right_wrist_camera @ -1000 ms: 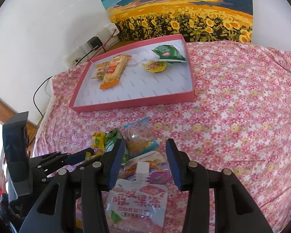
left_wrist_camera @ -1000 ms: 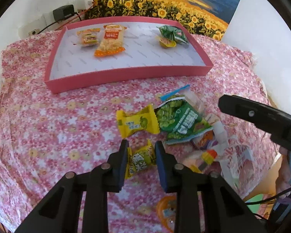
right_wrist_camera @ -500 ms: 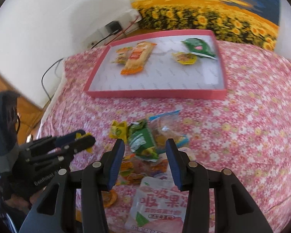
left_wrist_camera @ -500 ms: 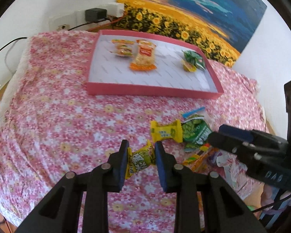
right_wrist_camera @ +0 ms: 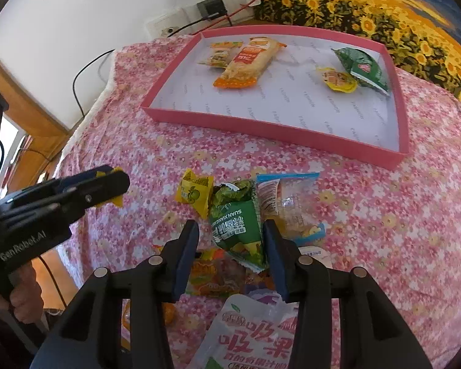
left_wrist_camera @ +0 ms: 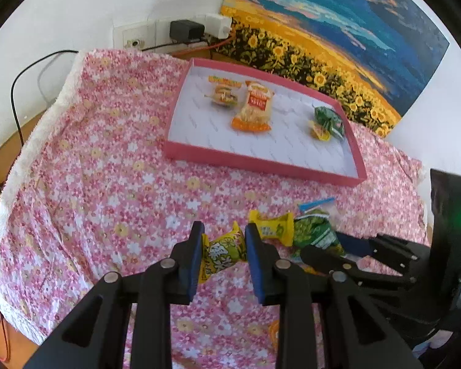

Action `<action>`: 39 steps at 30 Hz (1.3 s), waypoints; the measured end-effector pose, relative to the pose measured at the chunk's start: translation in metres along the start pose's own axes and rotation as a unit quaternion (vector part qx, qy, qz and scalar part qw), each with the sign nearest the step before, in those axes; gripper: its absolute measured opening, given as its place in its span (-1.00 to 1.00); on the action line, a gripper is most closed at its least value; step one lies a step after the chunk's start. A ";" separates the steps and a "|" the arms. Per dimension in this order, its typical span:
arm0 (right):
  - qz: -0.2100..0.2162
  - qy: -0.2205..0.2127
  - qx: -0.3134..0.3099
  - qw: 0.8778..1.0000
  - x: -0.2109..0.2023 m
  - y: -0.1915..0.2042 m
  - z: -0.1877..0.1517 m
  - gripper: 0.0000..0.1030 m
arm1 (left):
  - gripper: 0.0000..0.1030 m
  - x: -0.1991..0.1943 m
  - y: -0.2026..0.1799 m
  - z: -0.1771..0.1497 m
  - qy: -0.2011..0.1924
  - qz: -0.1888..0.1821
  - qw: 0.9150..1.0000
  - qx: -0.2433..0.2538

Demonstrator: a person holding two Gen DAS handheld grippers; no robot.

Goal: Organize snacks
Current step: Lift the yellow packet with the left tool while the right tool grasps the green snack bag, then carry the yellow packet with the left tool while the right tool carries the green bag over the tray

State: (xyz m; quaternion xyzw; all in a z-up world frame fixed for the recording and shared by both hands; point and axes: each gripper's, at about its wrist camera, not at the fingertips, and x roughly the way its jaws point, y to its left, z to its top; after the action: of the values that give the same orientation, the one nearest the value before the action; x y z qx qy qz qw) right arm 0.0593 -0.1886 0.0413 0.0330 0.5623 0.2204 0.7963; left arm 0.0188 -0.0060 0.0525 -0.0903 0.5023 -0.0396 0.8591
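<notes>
My left gripper [left_wrist_camera: 223,240] is shut on a small yellow snack packet [left_wrist_camera: 222,253] and holds it above the flowered cloth; it also shows in the right wrist view [right_wrist_camera: 113,184]. My right gripper [right_wrist_camera: 230,236] is open, its fingers on either side of a green snack bag [right_wrist_camera: 236,224] in the pile. A pink tray [left_wrist_camera: 261,164] at the back holds a burger-print packet [left_wrist_camera: 224,93], an orange-ended packet [left_wrist_camera: 255,107], a green bag [left_wrist_camera: 329,120] and a small yellow packet [left_wrist_camera: 319,132].
The pile holds another yellow packet [right_wrist_camera: 195,192], a clear blue-edged bag [right_wrist_camera: 292,206], a white drink pouch [right_wrist_camera: 255,335] and orange sweets [right_wrist_camera: 215,276]. A wall socket with a black charger [left_wrist_camera: 186,29] and cables sits behind the table. A sunflower painting [left_wrist_camera: 322,30] leans on the wall.
My left gripper has lifted the yellow packet off the cloth and moved left and back from the pile. My right gripper has moved forward over the green bag.
</notes>
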 end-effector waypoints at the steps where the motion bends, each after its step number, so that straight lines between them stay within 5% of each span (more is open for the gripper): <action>1: 0.001 -0.002 0.000 1.000 0.000 -0.001 0.000 -0.34 | -0.46 -0.001 -0.001 0.001 -0.001 -0.001 1.000 -0.001; 15: 0.017 -0.066 0.027 0.997 -0.039 -0.002 0.004 -0.40 | -0.46 -0.006 -0.007 0.043 -0.034 -0.033 0.998 0.048; 26: -0.024 -0.113 0.061 0.991 -0.058 -0.017 0.020 -0.40 | -0.45 0.013 0.000 0.078 -0.050 -0.051 0.995 0.071; 39: -0.069 -0.117 0.103 0.985 -0.047 -0.057 0.058 -0.40 | -0.45 0.058 0.005 0.116 -0.041 -0.054 0.994 0.081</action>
State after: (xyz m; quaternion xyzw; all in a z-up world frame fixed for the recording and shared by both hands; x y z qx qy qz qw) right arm 0.1171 -0.2470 0.0865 0.1014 0.4860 0.1005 0.8622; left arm 0.1481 0.0035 0.0577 -0.0488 0.4562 -0.1230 0.8800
